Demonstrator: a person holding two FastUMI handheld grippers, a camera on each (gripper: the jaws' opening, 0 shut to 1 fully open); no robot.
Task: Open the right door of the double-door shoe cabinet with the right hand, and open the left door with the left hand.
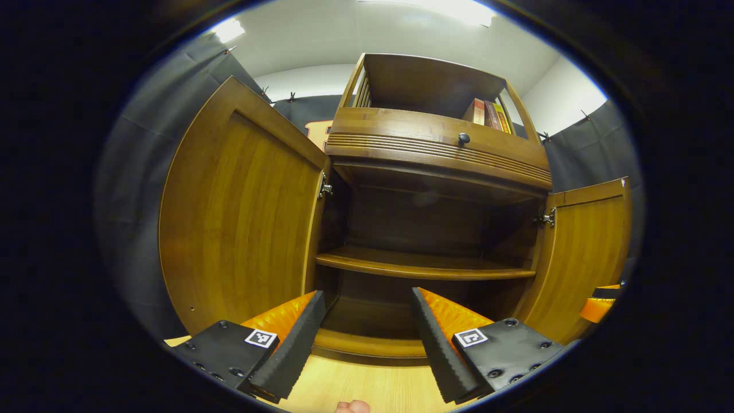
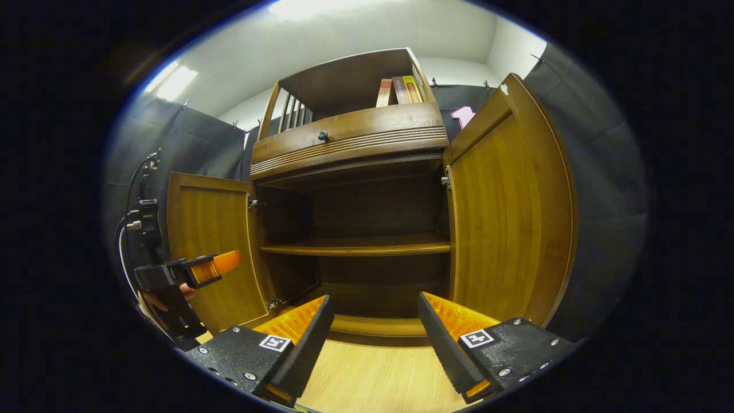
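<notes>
Now both doors of the brown wooden double-door shoe cabinet [image 1: 424, 229] stand wide: left door [image 1: 241, 212] and right door [image 2: 510, 212] swung outward. Left gripper [image 1: 367, 338] and right gripper [image 2: 373, 344] hover before the dark interior shelf [image 2: 355, 248], jaws apart, gripping nothing.

Warm brown wood-grain shoe cabinet [image 1: 436, 155], black round drawer knob [image 1: 464, 138], pale light-wood floor [image 2: 378, 381], red and yellow books [image 2: 399, 90]

Bright ceiling lights [image 1: 459, 8] glare above the fingers, the cabinet [image 2: 367, 229] ahead of them is dark inside, and edges bend round.
</notes>
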